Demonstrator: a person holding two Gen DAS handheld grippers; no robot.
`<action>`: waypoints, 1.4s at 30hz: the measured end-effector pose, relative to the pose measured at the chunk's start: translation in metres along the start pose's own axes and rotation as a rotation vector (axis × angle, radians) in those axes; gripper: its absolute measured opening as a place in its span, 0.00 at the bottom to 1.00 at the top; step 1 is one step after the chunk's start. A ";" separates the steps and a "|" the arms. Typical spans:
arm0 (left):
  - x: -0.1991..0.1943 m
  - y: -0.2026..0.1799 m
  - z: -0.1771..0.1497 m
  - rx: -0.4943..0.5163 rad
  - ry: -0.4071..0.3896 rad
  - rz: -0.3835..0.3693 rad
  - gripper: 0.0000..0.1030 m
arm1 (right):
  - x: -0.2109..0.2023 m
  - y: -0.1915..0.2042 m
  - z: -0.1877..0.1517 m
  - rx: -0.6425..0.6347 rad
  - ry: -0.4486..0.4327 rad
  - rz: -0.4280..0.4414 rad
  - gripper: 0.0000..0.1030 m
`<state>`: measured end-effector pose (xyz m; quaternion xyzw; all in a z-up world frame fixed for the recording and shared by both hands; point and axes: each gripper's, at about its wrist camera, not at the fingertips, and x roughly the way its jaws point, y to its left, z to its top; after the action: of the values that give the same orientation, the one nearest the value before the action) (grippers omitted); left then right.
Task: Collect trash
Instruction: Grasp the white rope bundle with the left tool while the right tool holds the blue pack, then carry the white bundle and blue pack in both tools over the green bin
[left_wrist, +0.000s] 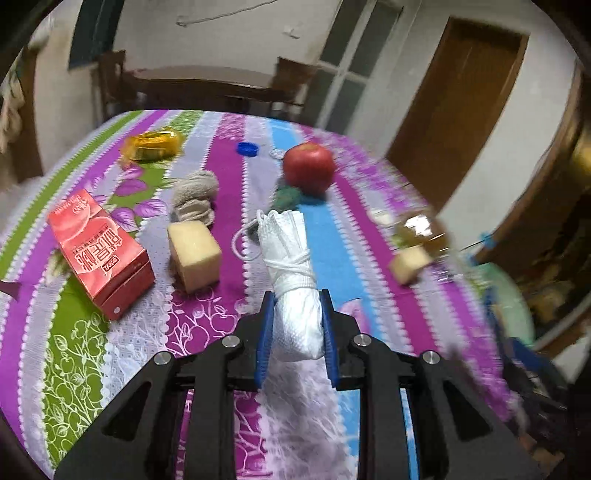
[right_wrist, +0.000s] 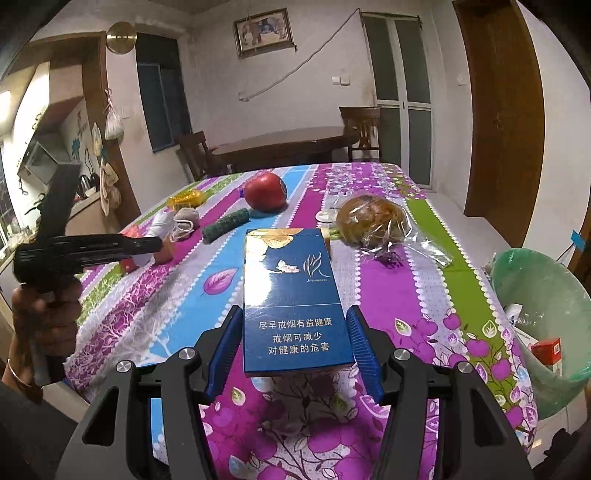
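Closest to the left wrist camera, the left gripper has its blue pads pressed tight against both sides of a white bundle bound with white string, lifted above the striped, flowered tablecloth. Beyond it, at about ten o'clock, lie a red carton and a pale block, with a beige ball of string just behind the block. A red apple sits at twelve o'clock, a blue bottle cap near it at eleven. In the right wrist view, the right gripper stands about half open with a blue cigarette pack between its fingers; whether the pads press on it cannot be told. At three o'clock, off the table edge, a green bin holds a red box and scraps. A wrapped bun lies at one o'clock. A hand at nine o'clock holds the other gripper's handle.
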<state>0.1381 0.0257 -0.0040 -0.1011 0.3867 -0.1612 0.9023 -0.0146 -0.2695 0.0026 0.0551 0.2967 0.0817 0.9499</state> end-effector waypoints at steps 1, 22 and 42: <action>-0.004 0.001 0.001 -0.001 -0.009 -0.021 0.22 | 0.000 0.000 0.000 0.002 -0.005 0.003 0.57; 0.023 -0.200 0.030 0.410 -0.064 -0.208 0.22 | -0.099 -0.085 0.042 0.071 -0.215 -0.210 0.57; 0.156 -0.421 0.003 0.848 0.134 -0.325 0.22 | -0.135 -0.310 0.055 0.360 0.082 -0.517 0.57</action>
<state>0.1517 -0.4227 0.0233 0.2284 0.3234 -0.4508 0.8000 -0.0545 -0.6022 0.0753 0.1419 0.3487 -0.2140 0.9014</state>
